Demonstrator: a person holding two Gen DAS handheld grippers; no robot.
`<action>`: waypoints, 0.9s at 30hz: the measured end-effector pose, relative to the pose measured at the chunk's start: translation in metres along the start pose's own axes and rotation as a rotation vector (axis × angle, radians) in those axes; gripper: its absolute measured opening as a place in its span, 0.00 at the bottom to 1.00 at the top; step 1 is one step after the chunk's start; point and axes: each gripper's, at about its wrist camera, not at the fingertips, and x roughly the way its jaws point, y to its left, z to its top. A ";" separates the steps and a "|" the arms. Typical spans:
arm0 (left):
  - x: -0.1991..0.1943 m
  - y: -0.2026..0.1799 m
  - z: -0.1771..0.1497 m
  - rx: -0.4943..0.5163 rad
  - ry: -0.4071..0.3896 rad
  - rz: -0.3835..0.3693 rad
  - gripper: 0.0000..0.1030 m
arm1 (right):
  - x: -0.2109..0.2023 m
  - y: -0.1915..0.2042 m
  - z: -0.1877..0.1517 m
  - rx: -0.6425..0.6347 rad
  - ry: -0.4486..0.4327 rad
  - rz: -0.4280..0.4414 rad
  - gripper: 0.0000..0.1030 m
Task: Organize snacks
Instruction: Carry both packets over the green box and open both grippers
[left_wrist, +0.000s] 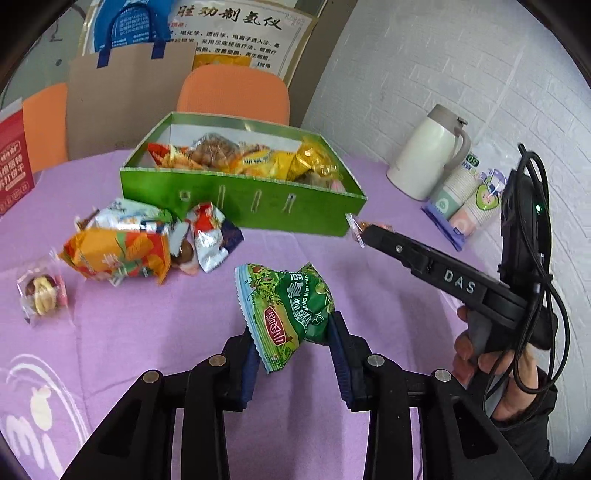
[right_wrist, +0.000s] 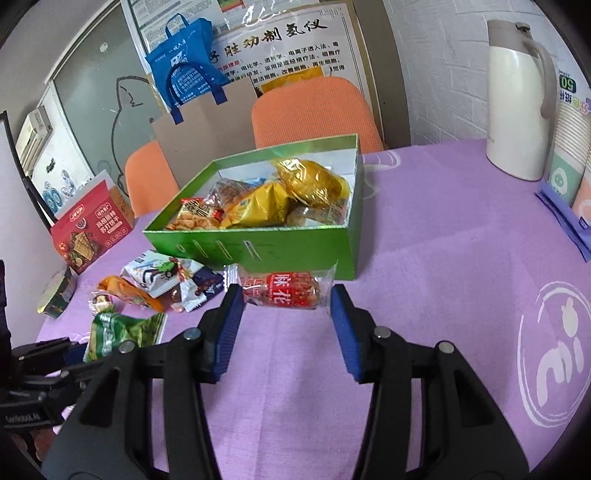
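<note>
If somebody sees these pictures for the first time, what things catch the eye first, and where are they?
The green box, filled with bright snack packets, stands in the middle of the purple tablecloth. In front of it, the left gripper pinches a green snack packet, and the right gripper pinches a clear red-labelled packet. More snacks lie loose left of the box.

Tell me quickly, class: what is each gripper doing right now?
Left gripper: closed on the green snack packet.
Right gripper: closed on the red-labelled clear snack packet.
</note>
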 end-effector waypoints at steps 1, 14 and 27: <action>-0.004 0.001 0.008 -0.002 -0.016 0.002 0.34 | -0.003 0.003 0.003 -0.009 -0.011 0.005 0.49; 0.002 0.026 0.107 -0.043 -0.094 0.050 0.34 | 0.023 0.036 0.054 -0.159 -0.058 0.021 0.49; 0.048 0.066 0.149 -0.071 -0.084 0.099 0.35 | 0.103 0.043 0.076 -0.233 0.008 -0.064 0.54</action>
